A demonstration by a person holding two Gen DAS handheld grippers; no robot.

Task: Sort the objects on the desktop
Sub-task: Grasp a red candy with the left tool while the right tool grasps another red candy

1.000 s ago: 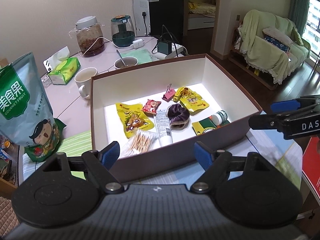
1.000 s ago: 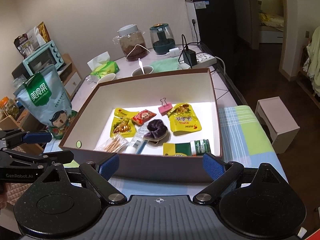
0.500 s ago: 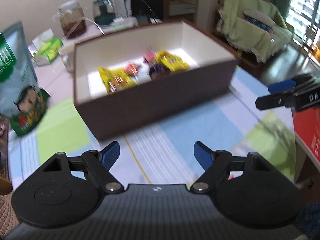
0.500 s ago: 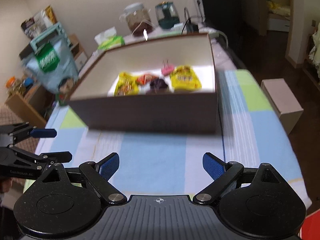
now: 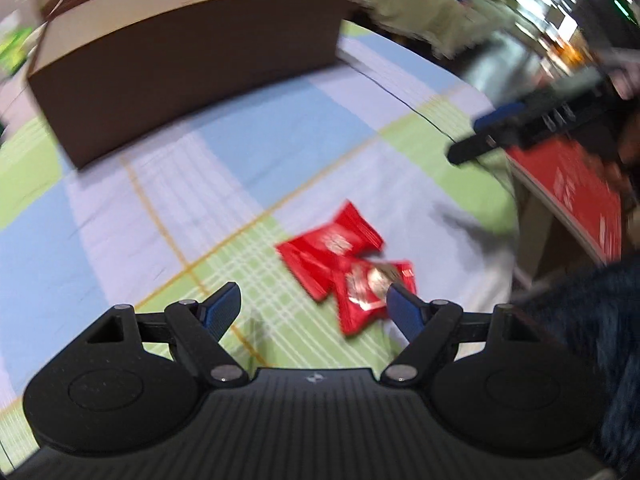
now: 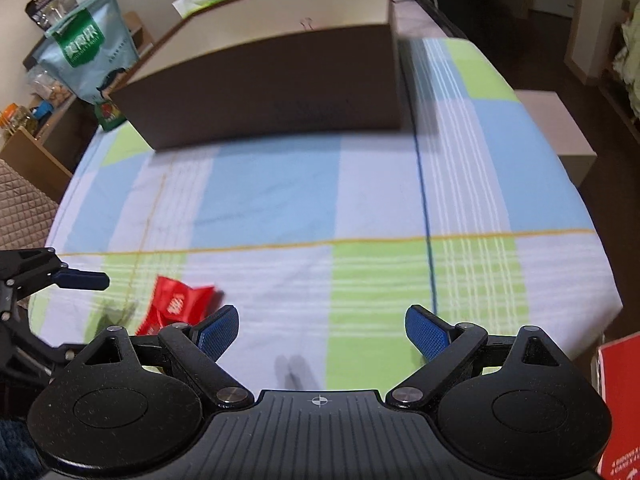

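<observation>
Two red snack packets (image 5: 344, 264) lie overlapping on the checked tablecloth, close to the near table edge. My left gripper (image 5: 314, 308) hangs open just above and before them, its right fingertip over the nearer packet. In the right wrist view the red packets (image 6: 176, 306) sit at the lower left, beside my open right gripper (image 6: 322, 330), which holds nothing. The brown box (image 6: 272, 80) with white inner walls stands farther back on the cloth; a pink binder clip's handles (image 6: 307, 22) peek over its rim.
A green-and-blue snack bag (image 6: 90, 48) stands left of the box. A red carton (image 5: 576, 188) sits off the table's right edge. A pale stool (image 6: 556, 128) is on the floor to the right. The left view is blurred.
Both grippers have pulled back from the box and dropped toward the near table edge. The box contents have gone out of sight and the red packets have come into view.
</observation>
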